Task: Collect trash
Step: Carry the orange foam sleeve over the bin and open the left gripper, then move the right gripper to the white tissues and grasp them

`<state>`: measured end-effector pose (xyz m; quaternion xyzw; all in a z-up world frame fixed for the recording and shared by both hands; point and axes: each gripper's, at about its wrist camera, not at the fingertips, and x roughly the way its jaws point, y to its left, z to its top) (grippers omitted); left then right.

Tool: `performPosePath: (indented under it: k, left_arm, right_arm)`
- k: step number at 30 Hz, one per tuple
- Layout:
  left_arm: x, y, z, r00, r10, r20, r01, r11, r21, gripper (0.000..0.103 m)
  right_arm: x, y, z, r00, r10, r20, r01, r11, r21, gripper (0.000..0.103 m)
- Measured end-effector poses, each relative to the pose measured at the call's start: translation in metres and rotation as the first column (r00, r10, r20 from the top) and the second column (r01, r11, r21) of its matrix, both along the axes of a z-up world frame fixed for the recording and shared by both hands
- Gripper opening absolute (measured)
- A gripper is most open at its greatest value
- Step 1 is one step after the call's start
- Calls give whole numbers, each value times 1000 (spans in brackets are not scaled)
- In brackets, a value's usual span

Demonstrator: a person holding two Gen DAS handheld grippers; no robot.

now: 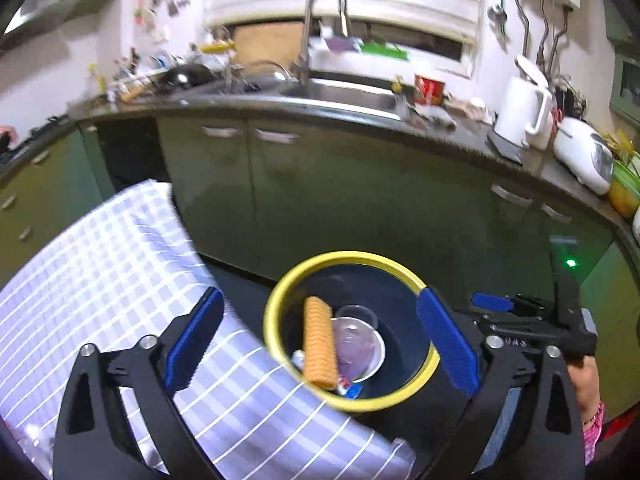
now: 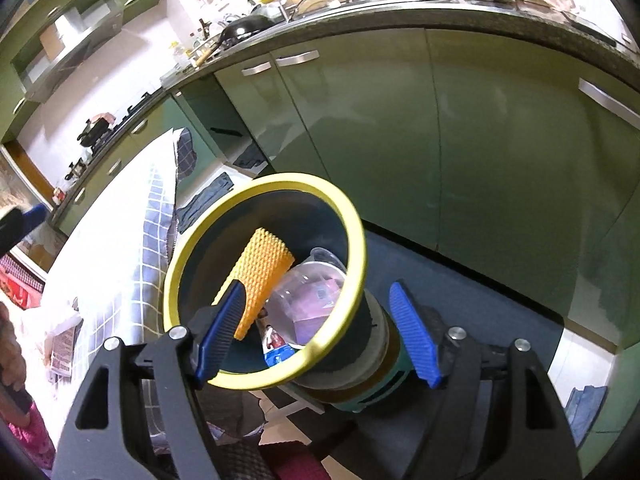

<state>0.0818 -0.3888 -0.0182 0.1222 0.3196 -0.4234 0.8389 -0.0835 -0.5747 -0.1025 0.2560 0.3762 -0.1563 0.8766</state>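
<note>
Only the right wrist view shows the bin's (image 2: 352,376) outer wall.

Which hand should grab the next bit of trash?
Left, probably. The left gripper is open and empty above the bin, while the right gripper grips the bin's rim.

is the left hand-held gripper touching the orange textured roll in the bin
Apart. The left wrist view shows the left hand-held gripper wide open, its fingers well clear on either side of the orange textured roll lying inside the yellow-rimmed bin.
</note>
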Motion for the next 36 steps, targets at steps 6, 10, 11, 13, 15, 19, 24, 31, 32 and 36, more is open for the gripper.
performPosePath:
  k: [6,10,11,13,15,19,24,31,32,36]
  left_arm:
    - [-4,73,18,982,166,88,-166,986,-6,98]
    - [0,140,24,942,321,100,-320,947,-31,98]
    - [1,155,24,931,351,100,-349,936,-38,98]
    - [3,190,23,905,415,94,-412,910,-46,98]
    - [4,217,20,883,462,88,-460,887,-42,98]
    - [0,277,14,818,569,89,-567,822,-40,98]
    - [-3,345,3,744,665,62,-662,747,-64,98]
    - [-4,397,-18,673,739,3,-738,672,-57,98]
    - [-5,398,-18,667,745,0,-744,666,-59,98]
    - [-10,413,-20,638,770,25,-768,638,-60,98]
  right_arm:
    - [14,25,9,998,67,5,-67,998,-21,72]
    - [27,47,19,992,127,4,-126,991,-51,74]
    - [30,54,22,990,143,4,-142,988,-60,74]
    - [39,70,27,984,180,1,-179,981,-77,75]
    - [46,85,32,977,213,-4,-212,973,-90,75]
    - [60,116,40,962,273,-17,-273,955,-116,76]
    - [77,156,50,936,351,-35,-352,924,-151,77]
    - [99,210,61,884,465,-39,-465,869,-172,78]
    - [100,216,61,877,479,-39,-479,862,-170,78]
    - [109,247,64,821,571,6,-565,814,-136,78]
